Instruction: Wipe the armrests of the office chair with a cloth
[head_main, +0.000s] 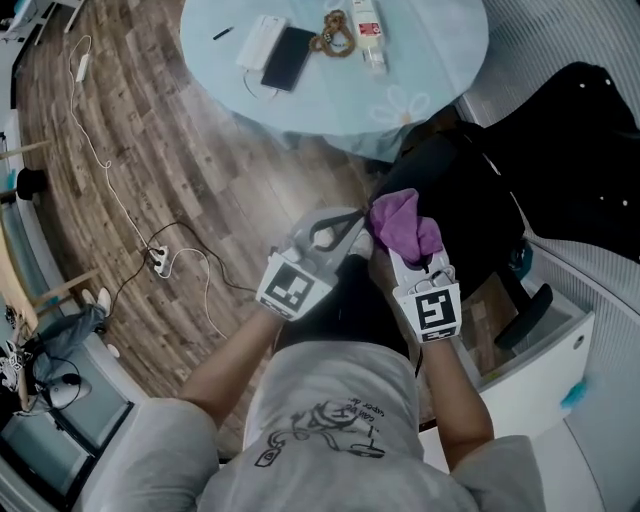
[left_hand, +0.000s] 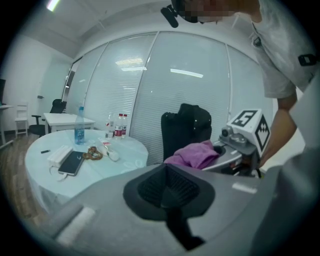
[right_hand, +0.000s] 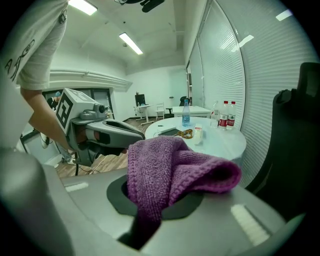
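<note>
A purple cloth (head_main: 405, 224) is bunched in my right gripper (head_main: 415, 245), which is shut on it; in the right gripper view the cloth (right_hand: 175, 165) drapes over the jaws (right_hand: 157, 202) and hides the pads. My left gripper (head_main: 345, 226) is shut with nothing in it, its tip close beside the cloth. The left gripper view shows its dark pads (left_hand: 167, 187) pressed together, the cloth (left_hand: 192, 155) just beyond. Both are held in front of the person's chest, above the seat of the black office chair (head_main: 480, 195). One chair armrest (head_main: 527, 315) shows at the lower right.
A round pale table (head_main: 430, 60) stands just beyond the chair, with a phone (head_main: 288, 57), a white power bank (head_main: 260, 42) and a bottle (head_main: 367, 28) on it. A power strip (head_main: 160, 262) and its cable lie on the wooden floor at left. A white cabinet (head_main: 545, 365) sits at right.
</note>
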